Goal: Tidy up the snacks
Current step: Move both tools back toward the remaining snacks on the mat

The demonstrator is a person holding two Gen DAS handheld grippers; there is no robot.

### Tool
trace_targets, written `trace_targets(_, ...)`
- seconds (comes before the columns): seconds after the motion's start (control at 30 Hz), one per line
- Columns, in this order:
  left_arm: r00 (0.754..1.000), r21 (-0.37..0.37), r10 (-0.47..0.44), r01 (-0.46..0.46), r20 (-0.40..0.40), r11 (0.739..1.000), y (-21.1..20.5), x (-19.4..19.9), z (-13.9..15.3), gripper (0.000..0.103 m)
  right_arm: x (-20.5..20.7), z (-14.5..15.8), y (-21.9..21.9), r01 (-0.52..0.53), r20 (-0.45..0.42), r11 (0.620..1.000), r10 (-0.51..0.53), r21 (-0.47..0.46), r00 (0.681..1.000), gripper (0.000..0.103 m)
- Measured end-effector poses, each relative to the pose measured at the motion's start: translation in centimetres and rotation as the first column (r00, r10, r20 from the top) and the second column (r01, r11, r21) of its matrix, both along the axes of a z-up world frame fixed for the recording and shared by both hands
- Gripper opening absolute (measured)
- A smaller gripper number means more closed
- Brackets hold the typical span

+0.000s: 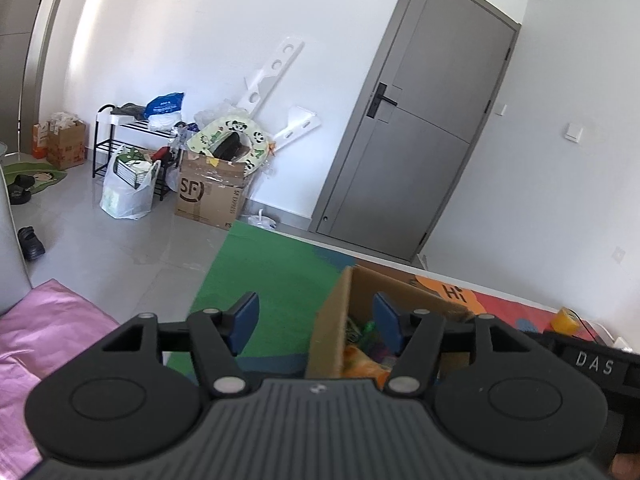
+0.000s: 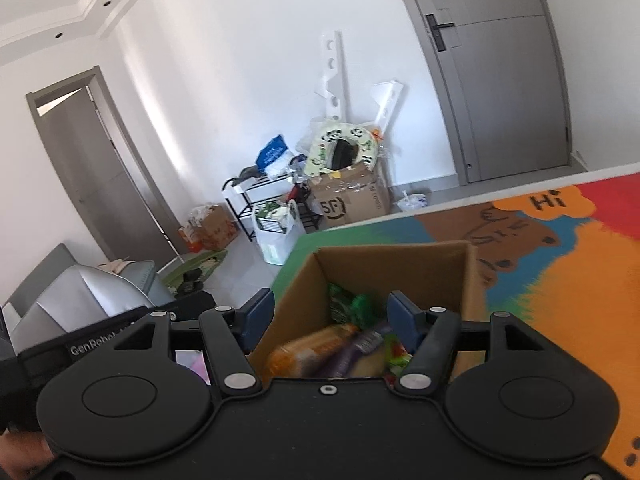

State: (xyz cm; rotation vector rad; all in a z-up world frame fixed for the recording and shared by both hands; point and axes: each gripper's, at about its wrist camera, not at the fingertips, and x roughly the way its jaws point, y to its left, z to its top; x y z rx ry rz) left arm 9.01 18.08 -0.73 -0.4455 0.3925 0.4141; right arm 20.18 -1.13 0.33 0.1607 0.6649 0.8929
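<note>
The snacks point(image 2: 340, 344), a blurred heap of packets, lie inside the open cardboard box point(image 2: 472, 280) on the colourful play mat point(image 2: 560, 264). The right gripper point(image 2: 331, 314) hangs directly over the box, jaws apart and empty; it seems nearer. The left gripper point(image 1: 316, 316) straddles the box's left wall, jaws likewise spread, holding nothing.

One open snack box point(image 2: 394, 268) (packets inside too blurred to count), two tongs point(image 1: 316, 322) point(image 2: 331, 316), one grey door point(image 1: 424, 120), one SF carton point(image 1: 210, 196).
</note>
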Motion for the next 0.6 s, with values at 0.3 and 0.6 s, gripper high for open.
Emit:
trace_targets(0.3, 0.998, 0.025, -0.055, 0.056, -0.020, 0.998, -3.2, 1.0, 0.3, 0.074, -0.1, -0.7, -4.4, 0.057, -0.024, 0.998, -0.057, -0.028, 0.998, 0.064)
trace_targets(0.6, 0.994, 0.064, -0.091, 0.095, -0.059, 0.993, -6.9, 1.4, 0.4, 0.087, -0.5, -1.3, -9.6, 0.107, -0.038, 0.994, -0.108, -0.025, 0.993, 0.071)
